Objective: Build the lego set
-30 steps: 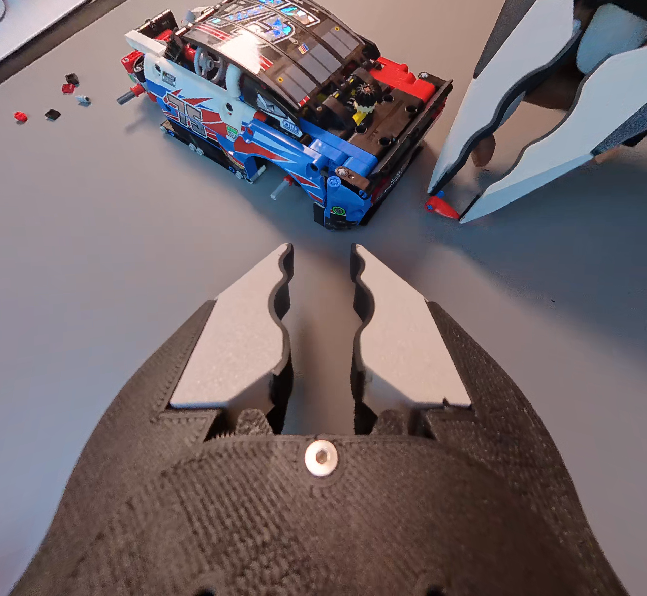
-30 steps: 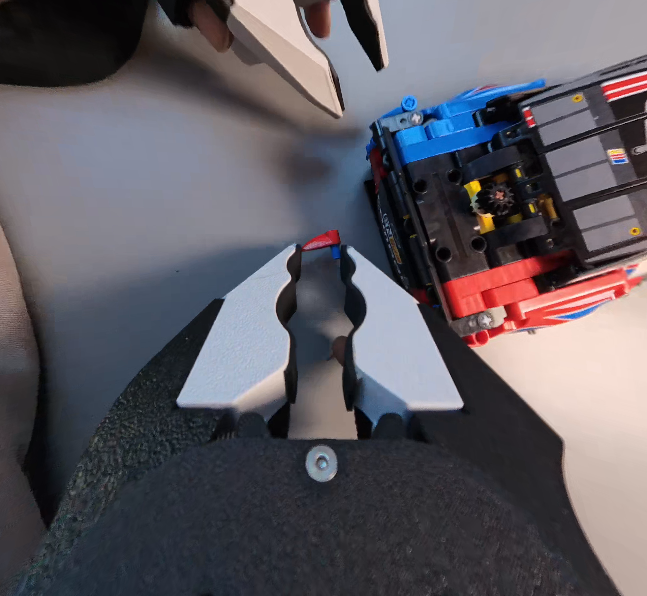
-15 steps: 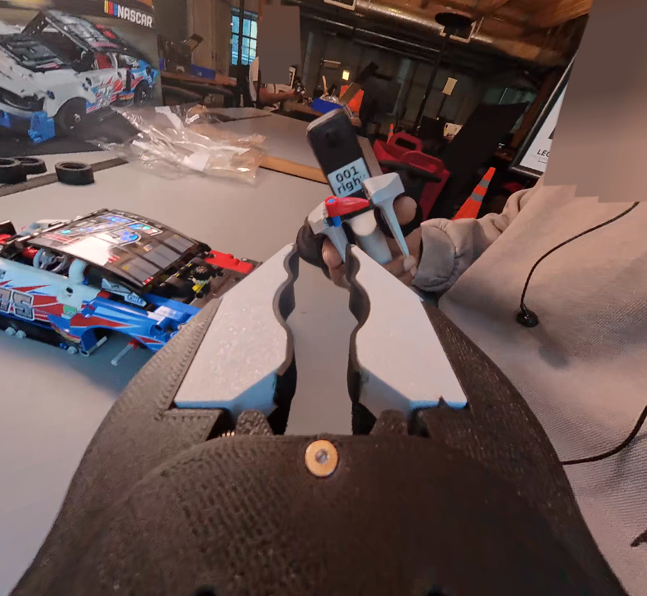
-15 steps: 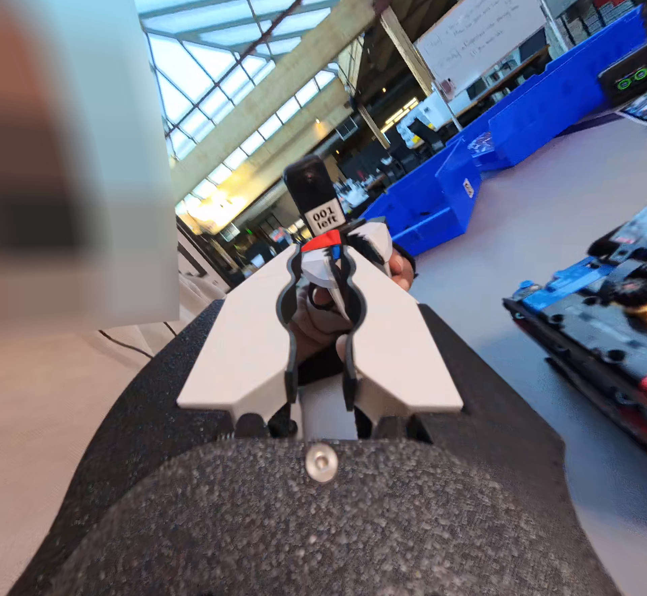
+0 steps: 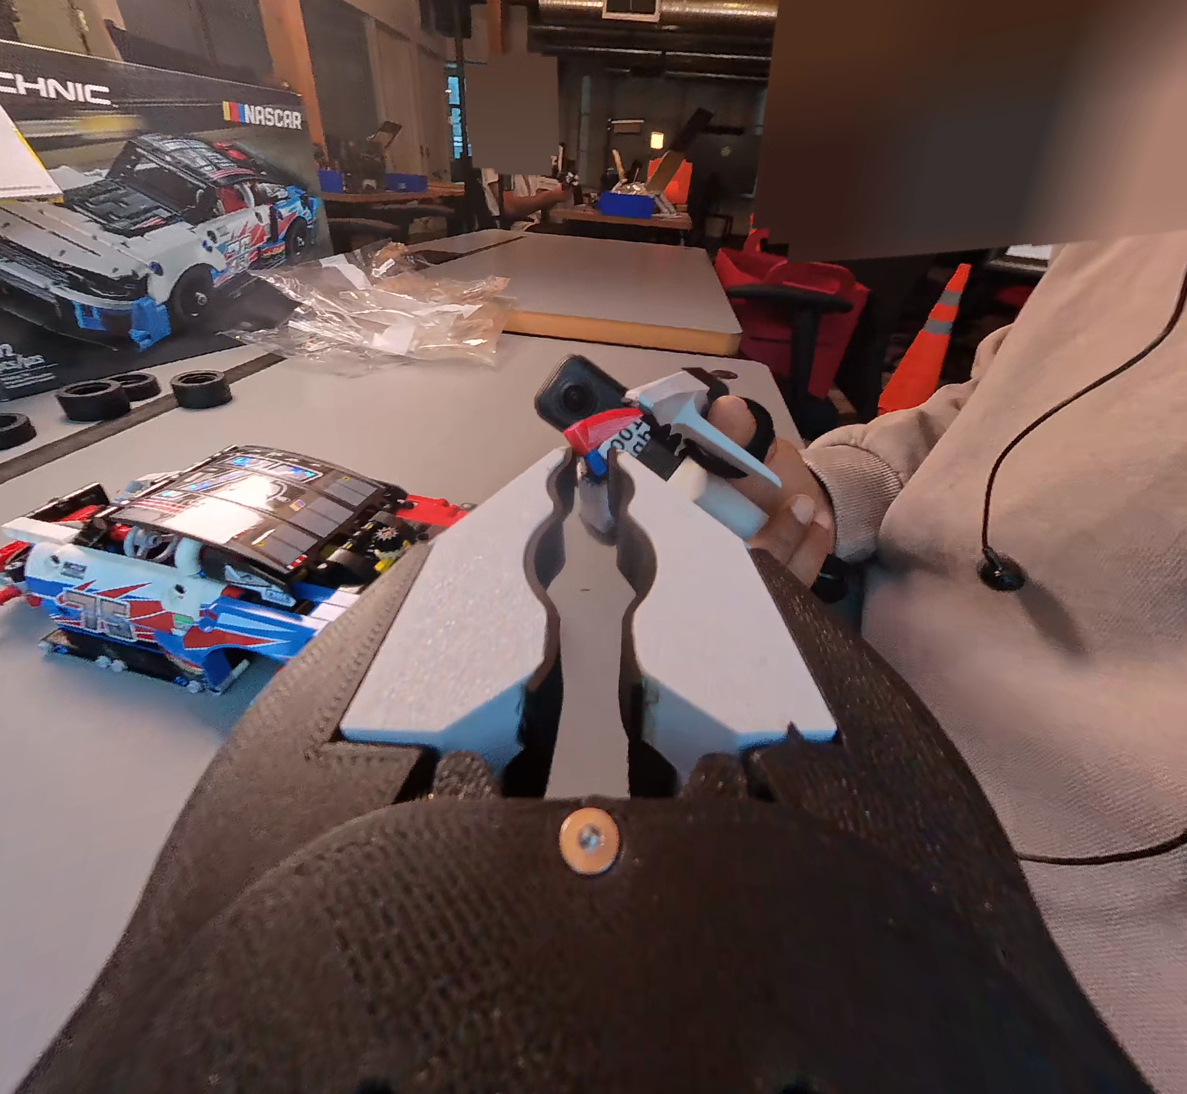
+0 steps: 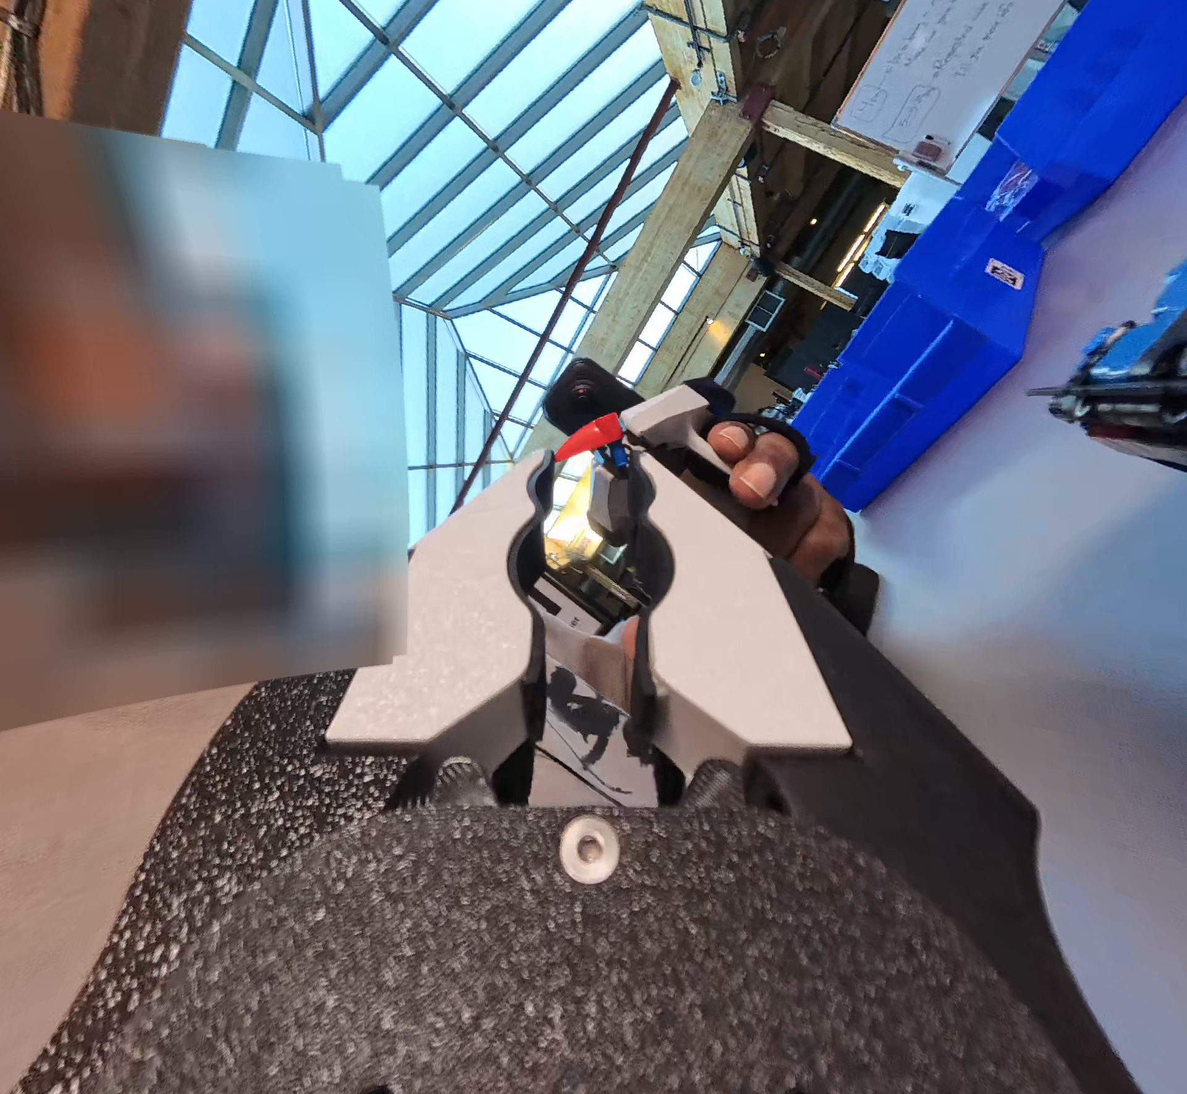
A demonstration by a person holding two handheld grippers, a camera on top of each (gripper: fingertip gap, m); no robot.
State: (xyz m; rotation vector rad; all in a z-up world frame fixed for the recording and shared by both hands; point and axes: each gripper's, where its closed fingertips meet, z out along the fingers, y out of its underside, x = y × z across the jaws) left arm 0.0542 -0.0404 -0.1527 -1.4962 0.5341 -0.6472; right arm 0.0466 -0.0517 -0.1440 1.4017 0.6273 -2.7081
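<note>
The small red curved piece [image 5: 594, 428] with a blue pin under it is held in the air above the table. My right gripper [image 6: 591, 462] is shut on it; the piece [image 6: 588, 437] sits at its tips. My left gripper [image 5: 592, 456] faces the right one tip to tip, and its narrowed jaws close around the blue pin. One white finger [image 5: 697, 427] of the right gripper and the hand [image 5: 793, 507] holding it show beyond. The part-built blue, white and red race car [image 5: 212, 562] stands on the grey table [image 5: 128, 806] to the left, and at the right edge of the right wrist view [image 6: 1130, 382].
Black tyres [image 5: 96, 398] lie at the back left in front of the set's box [image 5: 148, 196]. Empty clear bags [image 5: 385, 311] lie behind the car. The person's torso [image 5: 1060, 613] fills the right. Blue bins [image 6: 963, 324] stand past the table. The tips of both grippers are at nearly the same place.
My right gripper picked the red piece off the table beside the car and raised it. My left gripper swung up to face it and its jaws narrowed onto the piece.
</note>
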